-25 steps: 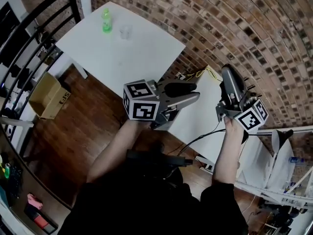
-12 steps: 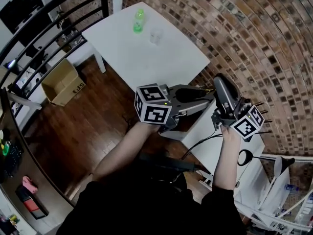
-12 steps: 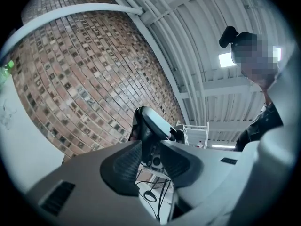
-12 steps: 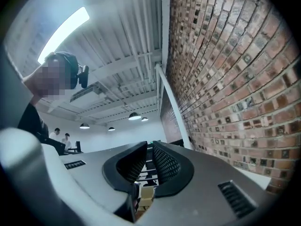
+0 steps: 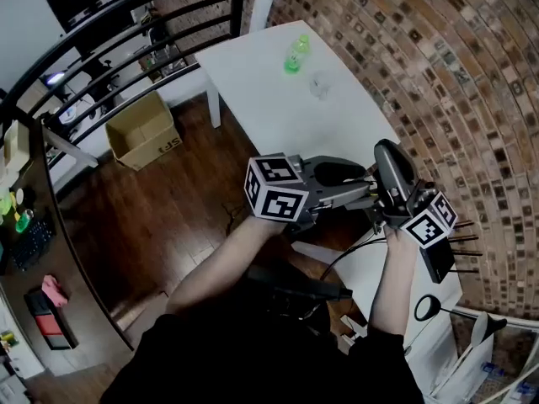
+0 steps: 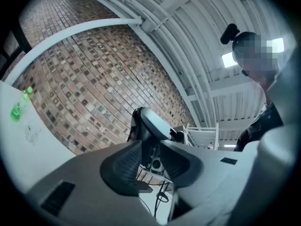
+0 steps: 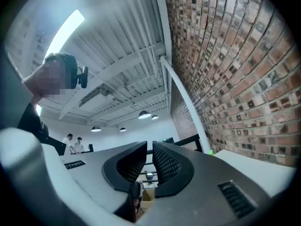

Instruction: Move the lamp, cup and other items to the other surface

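Holding both arms out about level, you keep the left gripper point(image 5: 367, 189) and right gripper point(image 5: 388, 158) slightly spread, both empty. The cup point(image 5: 318, 85) stands beside the bottle point(image 5: 295, 55) on the far table point(image 5: 257, 91).

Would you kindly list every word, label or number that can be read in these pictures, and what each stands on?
Cardboard box: dark print on its side, too small and blurred to read.
Green bottle: any label is too small to read.
No other text shows.
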Available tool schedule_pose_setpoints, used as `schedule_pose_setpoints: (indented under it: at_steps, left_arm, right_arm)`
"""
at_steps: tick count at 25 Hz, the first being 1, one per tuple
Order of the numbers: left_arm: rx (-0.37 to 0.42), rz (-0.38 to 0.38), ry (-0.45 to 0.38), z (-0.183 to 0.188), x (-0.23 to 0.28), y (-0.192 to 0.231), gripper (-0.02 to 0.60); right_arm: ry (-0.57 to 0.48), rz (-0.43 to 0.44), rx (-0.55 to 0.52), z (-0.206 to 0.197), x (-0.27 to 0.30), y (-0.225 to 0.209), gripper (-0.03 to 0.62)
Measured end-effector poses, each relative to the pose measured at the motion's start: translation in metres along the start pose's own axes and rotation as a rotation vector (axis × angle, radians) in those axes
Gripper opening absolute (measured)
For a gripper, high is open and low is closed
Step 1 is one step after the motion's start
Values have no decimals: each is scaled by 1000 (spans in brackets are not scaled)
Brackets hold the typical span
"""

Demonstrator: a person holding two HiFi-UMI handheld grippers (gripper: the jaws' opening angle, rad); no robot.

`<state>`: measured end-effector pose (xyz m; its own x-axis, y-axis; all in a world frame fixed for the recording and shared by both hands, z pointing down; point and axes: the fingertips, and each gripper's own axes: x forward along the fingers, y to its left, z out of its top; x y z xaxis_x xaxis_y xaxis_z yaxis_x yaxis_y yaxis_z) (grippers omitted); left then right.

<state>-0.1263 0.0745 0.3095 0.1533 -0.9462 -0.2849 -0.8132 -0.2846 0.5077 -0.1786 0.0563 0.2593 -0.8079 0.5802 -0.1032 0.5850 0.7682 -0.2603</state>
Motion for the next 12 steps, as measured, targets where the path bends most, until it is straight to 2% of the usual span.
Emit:
schedule_pose_setpoints:
  at_steps: [7, 12]
  left_arm:
    - [18, 101, -27, 17, -32, 29, 150]
    - [29, 167, -28, 31, -42, 64, 150]
  right_arm:
    - [6, 100, 39, -13, 48, -4, 67]
    - [3, 163, 74, -24, 78, -23, 67]
